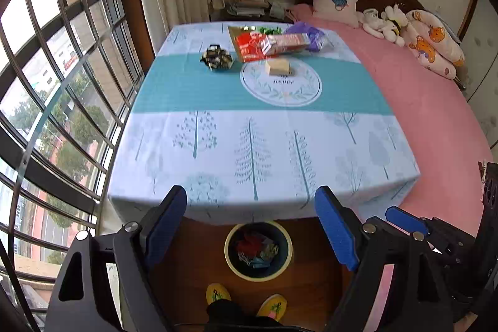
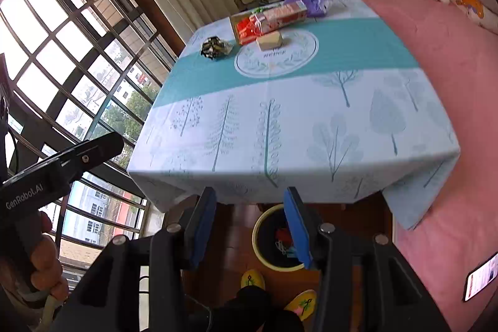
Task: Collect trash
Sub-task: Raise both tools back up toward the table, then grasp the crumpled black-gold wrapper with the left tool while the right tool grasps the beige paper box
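Both grippers — left [image 1: 252,226], right [image 2: 250,226] — have fingers spread, empty; reach far across the desk [image 1: 218,145] for the crumpled wrapper [image 1: 217,57] first.

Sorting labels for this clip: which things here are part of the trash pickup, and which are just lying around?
Job: crumpled dark wrapper, tan box, red packaging, purple bag, trash bin.
Bystanders: pillow, stuffed toys, phone on pink bed.

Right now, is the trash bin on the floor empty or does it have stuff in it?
Partly filled. The trash bin stands upright with red and mixed crumpled scraps visible inside.
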{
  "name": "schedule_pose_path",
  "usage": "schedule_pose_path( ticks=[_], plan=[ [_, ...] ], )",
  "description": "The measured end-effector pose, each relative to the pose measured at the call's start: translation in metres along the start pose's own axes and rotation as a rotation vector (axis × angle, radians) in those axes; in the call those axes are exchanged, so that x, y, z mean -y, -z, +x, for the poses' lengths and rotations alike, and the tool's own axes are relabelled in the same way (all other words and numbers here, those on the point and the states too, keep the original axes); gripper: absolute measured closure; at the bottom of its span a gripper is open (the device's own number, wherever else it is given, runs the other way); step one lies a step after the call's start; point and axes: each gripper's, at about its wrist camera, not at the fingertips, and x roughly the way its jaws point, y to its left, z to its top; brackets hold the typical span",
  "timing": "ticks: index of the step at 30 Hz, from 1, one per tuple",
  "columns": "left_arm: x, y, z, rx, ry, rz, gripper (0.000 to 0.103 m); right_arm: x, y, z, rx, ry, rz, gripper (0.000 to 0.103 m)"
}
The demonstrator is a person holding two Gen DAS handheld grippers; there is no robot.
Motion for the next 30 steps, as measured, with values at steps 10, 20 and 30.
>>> schedule_pose_path(
  ticks=[10, 20, 30],
  plan=[
    [0.0, -0.032, -0.016, 0.053, -0.013, -0.029, 0.02, 0.004, -0.037, -0.004, 0.047, -0.006, -0.061, 0.057],
    [-0.027, -0.082, 0.03, 0.039, -0.019, -0.035, 0.02, -0.001, -0.086, 0.041, 0.039, 0.022, -0.065, 0.057],
    [-0.078, -0.185, 0.139, -0.083, 0.061, 0.026, 0.02, -0.01, -0.171, 0.128, 0.014, 0.111, 0.041, 0.057]
  ],
)
